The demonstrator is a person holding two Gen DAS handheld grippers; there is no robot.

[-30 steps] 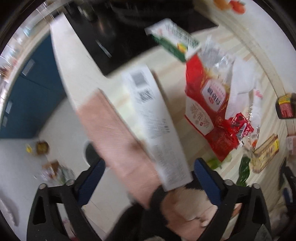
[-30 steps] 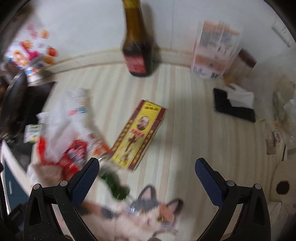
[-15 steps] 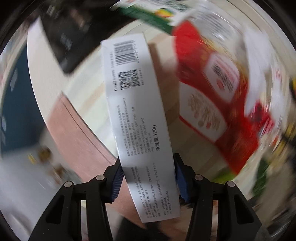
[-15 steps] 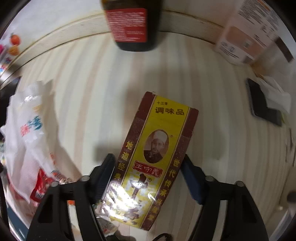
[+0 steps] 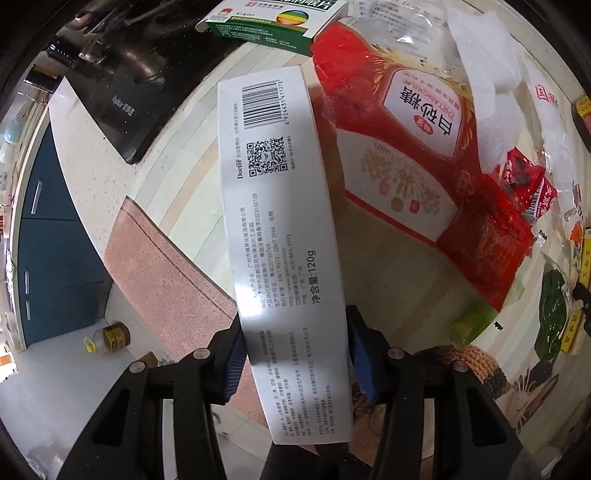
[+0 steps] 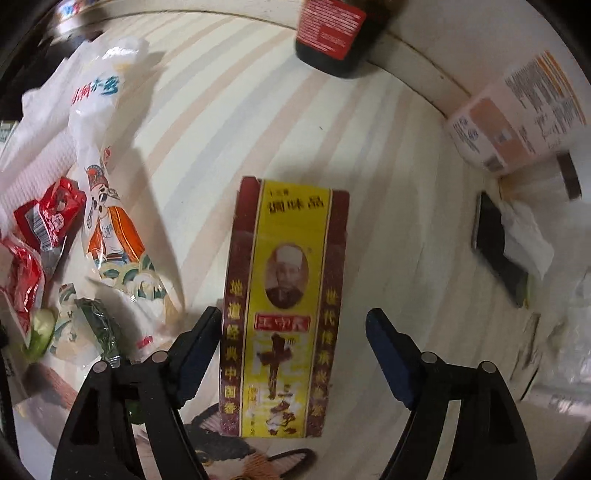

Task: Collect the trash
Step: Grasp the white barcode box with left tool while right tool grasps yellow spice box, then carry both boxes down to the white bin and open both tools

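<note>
My left gripper [image 5: 293,350] is shut on a long white carton [image 5: 280,236] with a barcode and a QR code, held above the striped counter. My right gripper [image 6: 293,343] stands around a yellow and maroon seasoning box [image 6: 284,306] lying on the counter. Its left finger touches the box's side; the right finger [image 6: 388,354] is a little apart from it, so the jaws are open. A red sugar bag [image 5: 417,155] and a heap of wrappers [image 6: 74,206] lie to the side.
A green and white box [image 5: 273,22] and a black stove [image 5: 140,85] are at the back left. A dark bottle [image 6: 332,33], a white packet [image 6: 517,110] and a black phone [image 6: 498,254] stand near the wall. The counter edge drops to the floor on the left.
My left gripper closed on the white carton and lifted it. My right gripper moved forward and down over the seasoning box, narrowed around it, and the box now lies straight between the fingers.
</note>
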